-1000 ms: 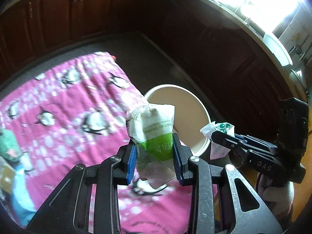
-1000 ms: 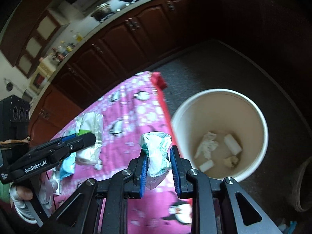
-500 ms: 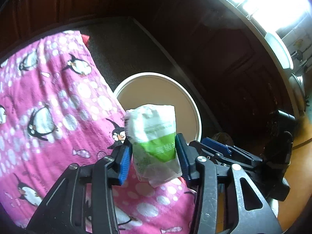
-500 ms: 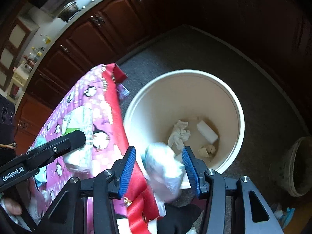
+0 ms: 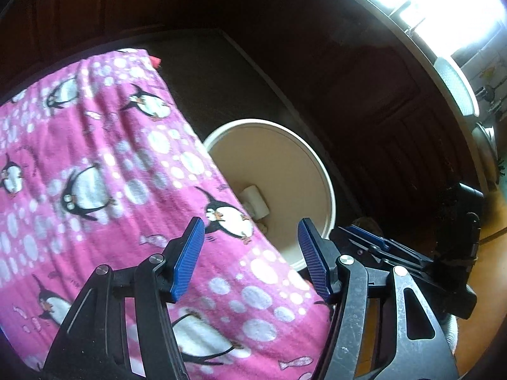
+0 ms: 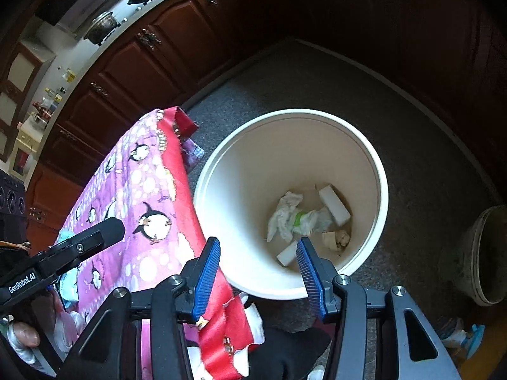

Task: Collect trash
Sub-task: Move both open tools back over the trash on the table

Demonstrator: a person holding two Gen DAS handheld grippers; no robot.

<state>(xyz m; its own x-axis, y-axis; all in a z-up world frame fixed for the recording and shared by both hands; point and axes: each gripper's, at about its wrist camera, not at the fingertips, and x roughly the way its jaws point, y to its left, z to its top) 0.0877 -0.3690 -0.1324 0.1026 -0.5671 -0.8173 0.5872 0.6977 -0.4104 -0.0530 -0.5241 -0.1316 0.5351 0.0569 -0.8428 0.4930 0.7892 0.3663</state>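
we're over the pink cloth (image 5: 104, 164) w/ both grippers; the floor (image 6: 317, 72) and dark cabinets (image 6: 152, 63) sit beyond. the bin (image 6: 385, 196) stands on the floor right against the cloth's edge, rim up, mouth open to us.

inside, at the bottom: crumpled white-green wrappers (image 6: 298, 218), a white block (image 6: 334, 204), a few smaller scraps. so that trash is in the bin, not in either grip.

right gripper (image 6: 258, 269) hangs above the bin's near rim, pads part open, nothing btwn them. left gripper (image 5: 250, 256) is over the cloth's edge w/ the bin just ahead and to its right; its jaws are opening, nothing btwn them either.

what's next turns on this, we'd say: any remaining trash lies back on the cloth, behind and left of the bin. a pale blue bit (image 6: 68, 280) shows near the left gripper in the right view, can't tell what it is. left hand looks nearer.
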